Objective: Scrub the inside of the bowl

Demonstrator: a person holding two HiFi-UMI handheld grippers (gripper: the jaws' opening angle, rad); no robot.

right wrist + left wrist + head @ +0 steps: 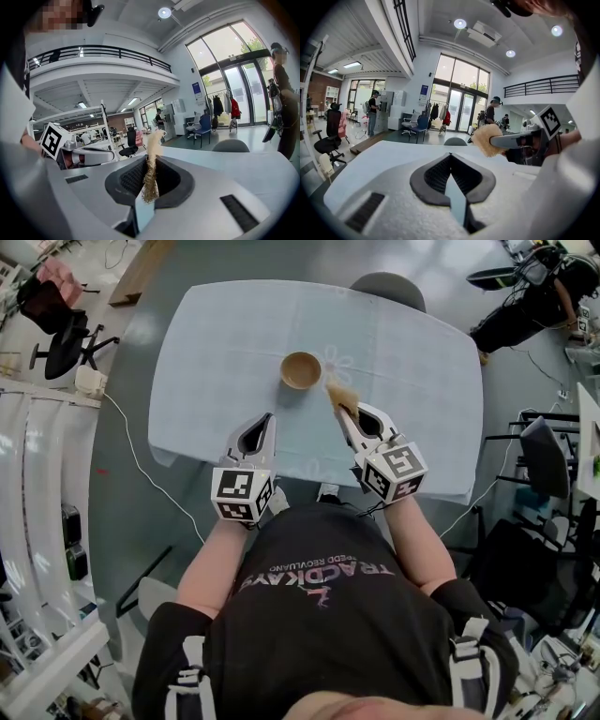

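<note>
Head view alone shows the bowl [301, 369]; gripper views show right tool [149, 161] pinching a scrubber [150, 185], left tool [451, 157] pressed together.

The bowl [300, 369] is too small in the head view to tell whether anything lies inside it. The scrub pad [337, 390] is partly covered there by the tips of the right claw [343, 409]; in the right gripper view its lower end sinks out of sight between the jaws. A grey chair [387, 287] beyond the table [216, 352] is mostly hidden by the tabletop — only its rounded back shows. The middle of the table's near edge lies under the person's [323, 615] forearms and chest. A bystander [530, 306] at the top right is small and dark, with no detail legible.
</note>
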